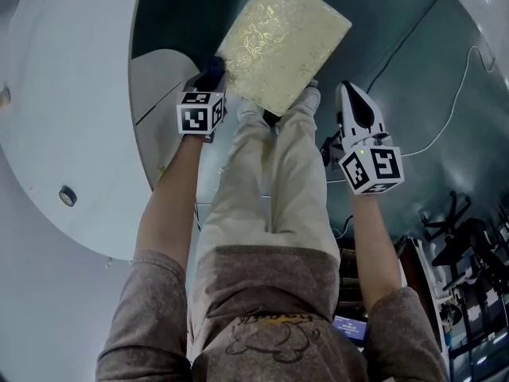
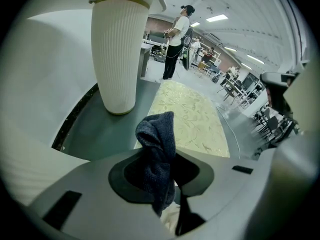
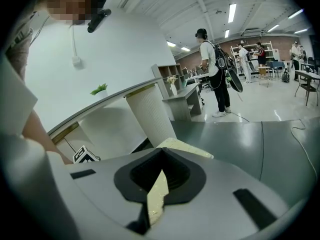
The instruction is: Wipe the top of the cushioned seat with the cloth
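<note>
The cloth (image 2: pixel 157 134) is dark blue terry, nubbly and matt. It is bunched in the left tongs (image 2: pixel 161 176), whose shell is smooth, matt grey plastic with a duller black lining round the mouth. The right tongs (image 3: pixel 159 186) have the same finish. The cushioned seat (image 1: pixel 282 42) is covered on top in pale gold woven fabric, and its leaf pattern catches a slight sheen. Left of it, a ribbed white column (image 2: pixel 117 54) looks matt, with a brassy band at its top. The floor (image 1: pixel 398 62) is smooth grey-green, softly glossy.

grey floor (image 1: pixel 413 70) — cushioned seat (image 1: pixel 282 42)
</note>
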Tool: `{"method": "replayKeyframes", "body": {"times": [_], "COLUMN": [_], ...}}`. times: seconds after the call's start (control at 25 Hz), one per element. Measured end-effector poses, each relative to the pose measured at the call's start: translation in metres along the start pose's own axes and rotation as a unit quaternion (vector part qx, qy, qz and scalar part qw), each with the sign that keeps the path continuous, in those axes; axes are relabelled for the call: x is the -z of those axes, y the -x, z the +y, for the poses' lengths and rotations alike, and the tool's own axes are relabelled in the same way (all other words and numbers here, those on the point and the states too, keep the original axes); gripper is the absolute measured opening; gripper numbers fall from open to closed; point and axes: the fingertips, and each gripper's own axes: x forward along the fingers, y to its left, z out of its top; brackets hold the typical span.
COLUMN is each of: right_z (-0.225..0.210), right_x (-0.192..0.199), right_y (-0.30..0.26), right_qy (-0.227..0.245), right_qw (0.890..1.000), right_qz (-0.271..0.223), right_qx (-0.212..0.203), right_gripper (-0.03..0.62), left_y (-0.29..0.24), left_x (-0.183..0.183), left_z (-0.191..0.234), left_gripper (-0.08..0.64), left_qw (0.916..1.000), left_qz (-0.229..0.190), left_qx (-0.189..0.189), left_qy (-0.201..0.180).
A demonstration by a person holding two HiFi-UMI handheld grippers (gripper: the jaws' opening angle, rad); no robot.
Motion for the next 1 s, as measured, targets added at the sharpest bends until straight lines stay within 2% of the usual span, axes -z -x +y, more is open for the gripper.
{"method": "replayKeyframes", "body": {"times": [0.28,0.8,1.0], "right_z": [0.001,0.0,-0.001], "right_x": [0.0,0.004,0.006], "right_y": [-0.002,0.003,0.004], "right_qy": [-0.003,-0.003,-0.005], "right_qw": [1.0,1.0,1.0], "right_qz": [-0.001,-0.002,-0.003], "right_qx": [-0.002,0.006,0.006], "right_gripper": [0.006,0.006,0.006], "left_y": [-0.002,-0.011,-0.013], "left_x": [0.001,0.023,0.031], "left_z": [-0.017,-0.097,-0.12], "left_gripper": [0.1,0.1,0.1], "left_qw": [0.9999,0.9961,0.9934], "left_qz": [-0.007,-0.002,0.004], "left_qx": [0.01,0.088,0.112], "left_qy": [0.0,-0.006,-0.024]}}
